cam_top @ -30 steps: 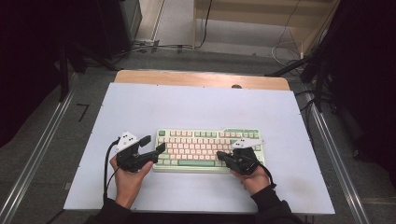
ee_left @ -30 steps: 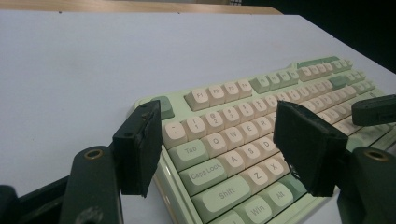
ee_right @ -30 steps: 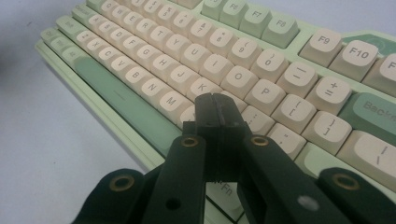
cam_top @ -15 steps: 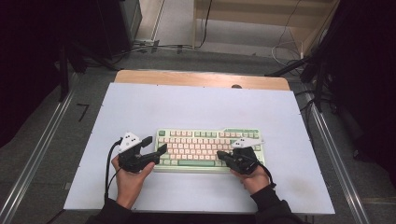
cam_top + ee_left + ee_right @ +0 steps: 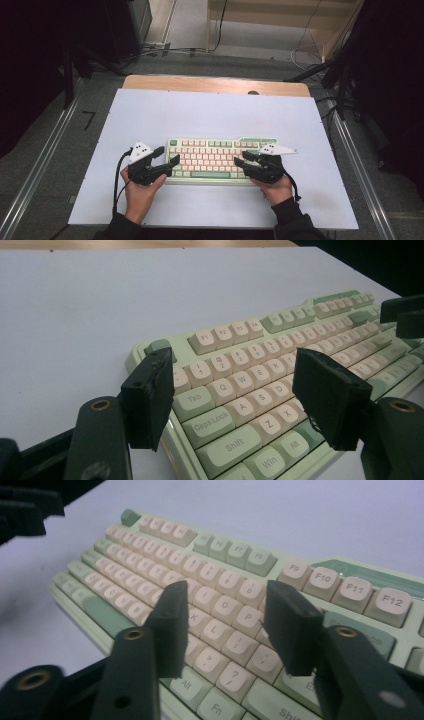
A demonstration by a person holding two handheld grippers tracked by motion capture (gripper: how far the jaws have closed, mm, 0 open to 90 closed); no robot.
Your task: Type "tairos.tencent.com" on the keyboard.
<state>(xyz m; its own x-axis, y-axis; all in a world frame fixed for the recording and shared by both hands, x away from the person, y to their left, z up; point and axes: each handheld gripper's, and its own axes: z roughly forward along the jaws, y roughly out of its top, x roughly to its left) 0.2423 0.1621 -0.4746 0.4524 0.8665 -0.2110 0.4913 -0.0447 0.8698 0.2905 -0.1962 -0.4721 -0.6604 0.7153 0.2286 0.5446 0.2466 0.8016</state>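
A pale green keyboard (image 5: 220, 157) with cream keys lies on the white table top, near its front edge. My left gripper (image 5: 167, 155) hovers at the keyboard's left end. Its jaws stand apart over the Tab and Caps Lock keys (image 5: 232, 365), and nothing is between them. My right gripper (image 5: 243, 159) hangs over the right half of the keyboard (image 5: 200, 550). Its jaws have just been opening and now stand apart above the letter keys near L and P (image 5: 226, 600), gripping nothing. Each gripper shows at the edge of the other's view: the right gripper (image 5: 402, 315) and the left gripper (image 5: 25, 512).
The white table top (image 5: 210, 115) has a wooden strip (image 5: 215, 85) along its far edge. Metal rails (image 5: 45, 160) run down both sides. Cables (image 5: 165, 50) and dark equipment lie on the floor beyond the table.
The right gripper's jaws were together and now stand apart over the keys. Both hands stay where they were, and the left gripper is unchanged.
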